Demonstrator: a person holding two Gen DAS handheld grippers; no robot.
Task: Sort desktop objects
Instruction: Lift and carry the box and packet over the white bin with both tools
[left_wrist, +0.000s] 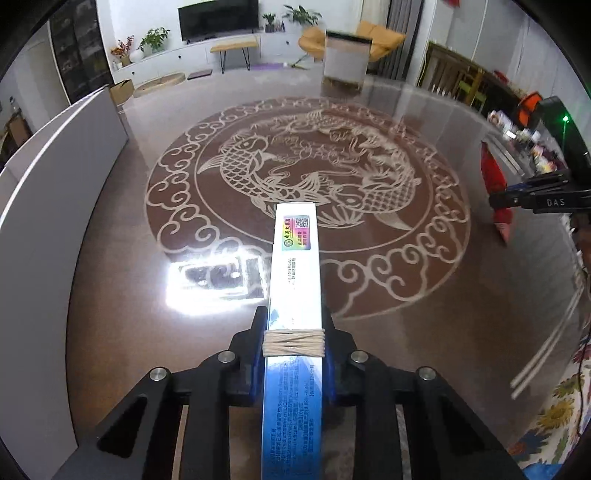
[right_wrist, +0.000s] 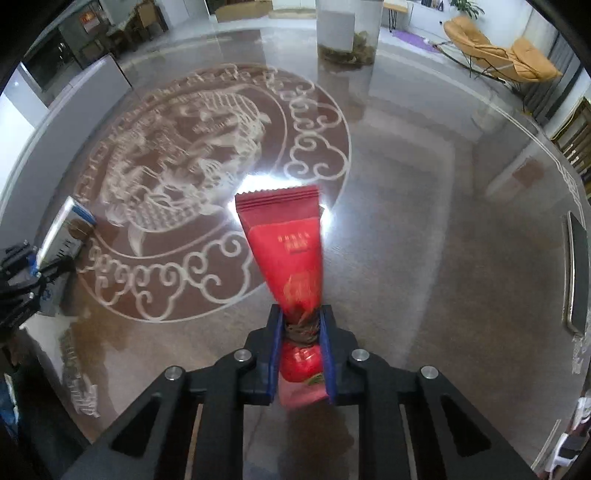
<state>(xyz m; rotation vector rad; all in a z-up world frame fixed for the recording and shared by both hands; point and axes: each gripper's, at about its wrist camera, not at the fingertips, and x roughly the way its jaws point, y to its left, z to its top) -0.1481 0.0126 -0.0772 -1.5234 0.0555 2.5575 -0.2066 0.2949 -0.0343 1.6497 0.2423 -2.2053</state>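
My left gripper is shut on a long white and blue box with a hologram sticker, held above the glass table. My right gripper is shut on a red snack packet, held above the table. In the right wrist view the box and left gripper show at the left edge. In the left wrist view the right gripper and the red packet show at the right edge.
The round glass table has a fish pattern. A grey panel stands on the left. A clear container stands at the far side. A phone-like dark slab lies at the right edge.
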